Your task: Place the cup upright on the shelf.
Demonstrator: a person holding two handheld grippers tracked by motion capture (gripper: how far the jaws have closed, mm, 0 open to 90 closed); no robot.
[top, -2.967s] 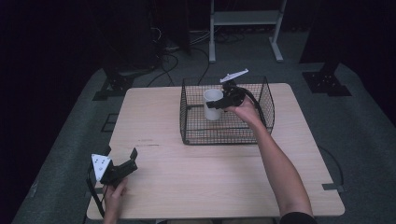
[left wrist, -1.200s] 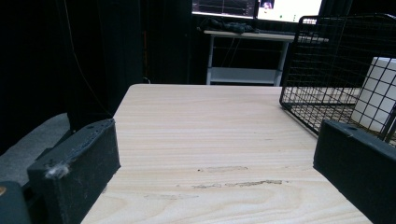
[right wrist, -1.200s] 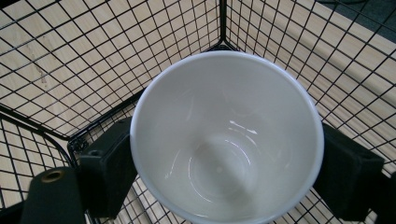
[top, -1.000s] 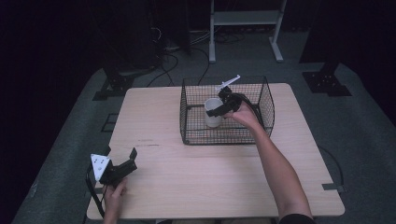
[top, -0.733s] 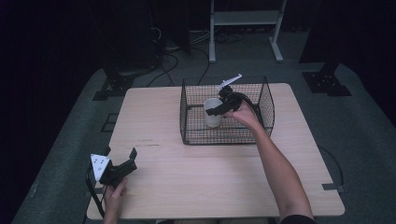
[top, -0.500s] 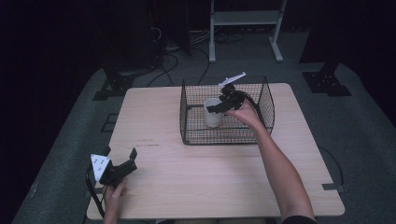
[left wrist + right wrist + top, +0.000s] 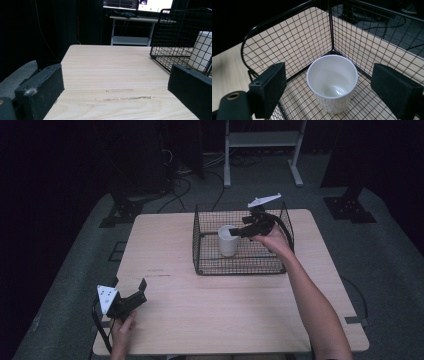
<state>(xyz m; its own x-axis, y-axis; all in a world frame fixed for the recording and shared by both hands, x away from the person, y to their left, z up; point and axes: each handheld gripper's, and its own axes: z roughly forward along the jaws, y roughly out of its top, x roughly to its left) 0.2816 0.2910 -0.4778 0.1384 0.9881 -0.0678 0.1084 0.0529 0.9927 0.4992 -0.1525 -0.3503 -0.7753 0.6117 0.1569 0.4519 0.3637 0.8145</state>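
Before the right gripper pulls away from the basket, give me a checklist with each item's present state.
1. White cup upright on the floor of the wire basket: ok.
2. Right gripper open, fingers apart from the cup on both sides: ok.
3. Cup empty, nothing to spill: ok.
4. Way up and out of the basket's open top unblocked: ok.
5. Cup apart from the basket walls: cannot tell.
6. Left gripper open, parked at the near left edge of the table: ok.
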